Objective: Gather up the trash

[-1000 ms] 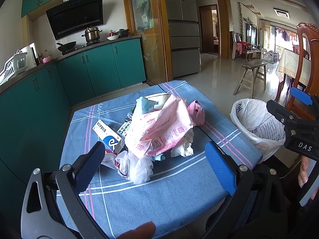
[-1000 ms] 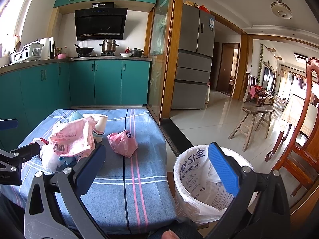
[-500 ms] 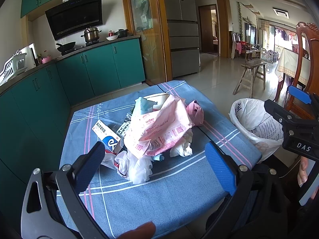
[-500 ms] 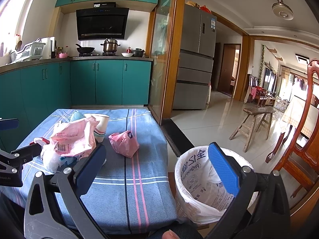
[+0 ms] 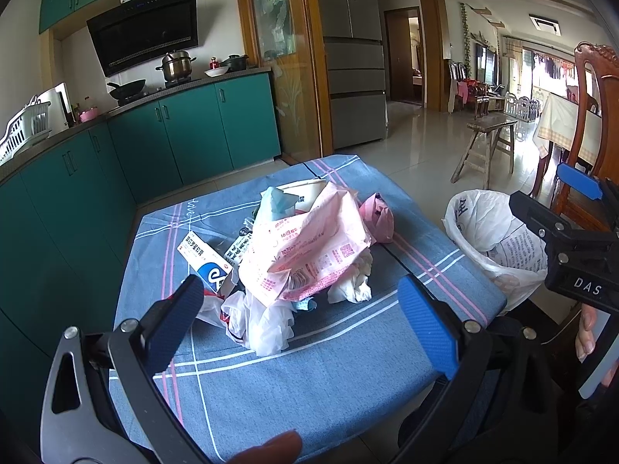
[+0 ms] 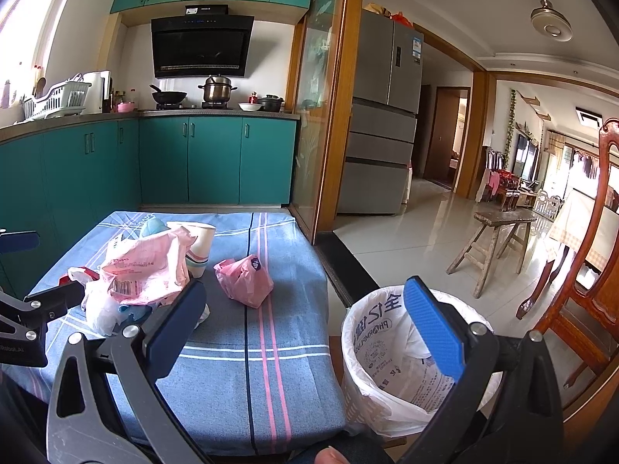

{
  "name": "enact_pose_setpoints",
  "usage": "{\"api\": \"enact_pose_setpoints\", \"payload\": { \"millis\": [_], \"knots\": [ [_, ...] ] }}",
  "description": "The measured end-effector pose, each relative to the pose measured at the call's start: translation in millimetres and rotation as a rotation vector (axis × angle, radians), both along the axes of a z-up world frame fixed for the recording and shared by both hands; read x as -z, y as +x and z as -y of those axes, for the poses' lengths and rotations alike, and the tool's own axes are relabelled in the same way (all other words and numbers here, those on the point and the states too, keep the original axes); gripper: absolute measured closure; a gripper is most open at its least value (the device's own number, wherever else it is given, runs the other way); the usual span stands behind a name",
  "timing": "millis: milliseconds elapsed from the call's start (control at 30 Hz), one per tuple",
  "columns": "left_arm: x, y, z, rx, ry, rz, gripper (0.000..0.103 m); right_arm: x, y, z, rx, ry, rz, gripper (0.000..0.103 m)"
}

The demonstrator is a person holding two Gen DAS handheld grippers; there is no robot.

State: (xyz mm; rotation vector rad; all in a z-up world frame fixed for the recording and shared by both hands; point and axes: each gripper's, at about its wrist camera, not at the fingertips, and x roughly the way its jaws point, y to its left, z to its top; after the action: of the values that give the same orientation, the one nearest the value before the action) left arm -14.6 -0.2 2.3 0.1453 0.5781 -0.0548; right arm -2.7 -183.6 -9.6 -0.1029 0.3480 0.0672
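A heap of trash lies on the blue-clothed table [image 5: 348,379]: a big pink plastic wrapper [image 5: 309,247], a white crumpled bag [image 5: 267,324], a white tissue [image 5: 352,286], a white and blue box [image 5: 203,259], a paper cup [image 6: 199,243] and a small pink bag [image 6: 245,280]. My left gripper [image 5: 301,317] is open and empty, just short of the heap. My right gripper [image 6: 305,317] is open and empty, above the table's right edge and the bin. The white-lined bin [image 6: 390,352] stands to the right of the table; it also shows in the left wrist view [image 5: 491,239].
Teal kitchen cabinets [image 6: 193,162] run along the back and left. A glass sliding door with a wooden frame [image 6: 329,135] and a fridge [image 6: 383,116] stand behind the table. A wooden stool [image 6: 495,247] and a wooden chair [image 6: 588,290] are on the right.
Both grippers have shifted only slightly; the views are nearly the same. The trash has not moved.
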Motion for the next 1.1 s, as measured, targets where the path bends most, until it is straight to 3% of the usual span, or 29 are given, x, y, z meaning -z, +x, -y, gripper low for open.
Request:
{"api": "enact_pose_setpoints", "payload": {
  "millis": [1100],
  "knots": [
    [0.1, -1.8, 1.9, -0.001, 0.000, -0.002, 0.003, -0.5, -5.4, 4.2, 0.016, 0.000, 0.010, 0.003]
  ]
}}
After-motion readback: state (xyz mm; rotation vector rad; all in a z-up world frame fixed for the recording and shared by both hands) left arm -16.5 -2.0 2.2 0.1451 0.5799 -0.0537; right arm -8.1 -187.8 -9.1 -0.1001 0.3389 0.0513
